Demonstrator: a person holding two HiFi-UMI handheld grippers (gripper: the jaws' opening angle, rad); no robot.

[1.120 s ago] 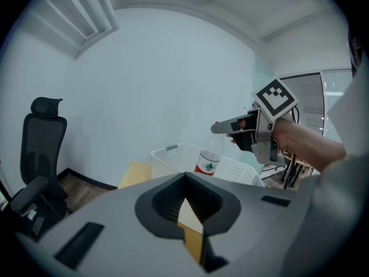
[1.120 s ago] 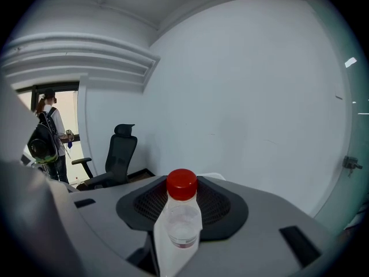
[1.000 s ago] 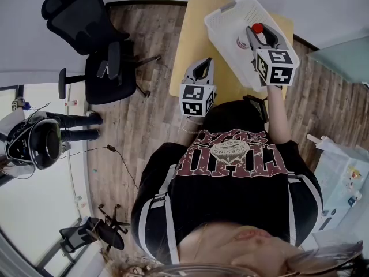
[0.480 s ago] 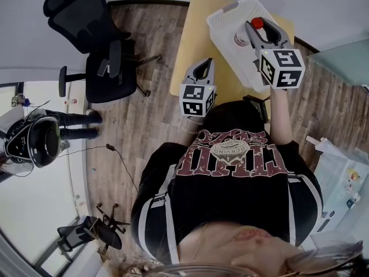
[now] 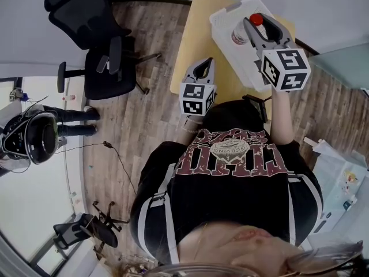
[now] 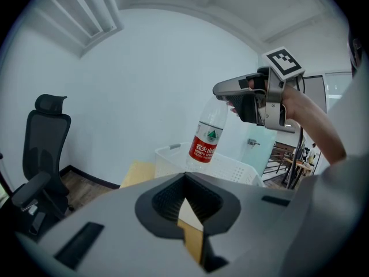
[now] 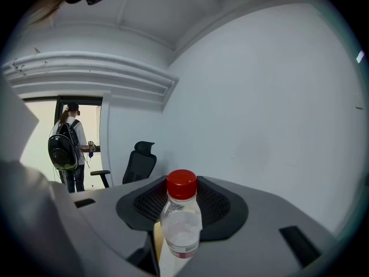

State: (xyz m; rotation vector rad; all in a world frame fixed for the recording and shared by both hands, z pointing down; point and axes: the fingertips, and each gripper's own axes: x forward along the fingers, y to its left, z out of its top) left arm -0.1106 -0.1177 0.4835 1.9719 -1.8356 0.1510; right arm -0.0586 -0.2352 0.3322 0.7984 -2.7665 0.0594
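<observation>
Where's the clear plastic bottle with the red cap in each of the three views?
Head view: clear plastic bottle upper right, over the white basket, in the right gripper.
Left gripper view: right of centre, hanging from the right gripper.
Right gripper view: bottom centre, between its jaws.
Shared landmark: black office chair.

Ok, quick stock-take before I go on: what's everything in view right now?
table: one, pale yellow, against the wall
basket: one, white, on the table
water bottle: one, clear, red cap and label, held above the basket
office chair: one, black, left of the table
cable: one, black, on the floor
bystander: one, dark backpack, at the doorway
shirt: one, black with print
left gripper: one, grey, jaws together, empty
right gripper: one, grey, jaws shut on the water bottle
</observation>
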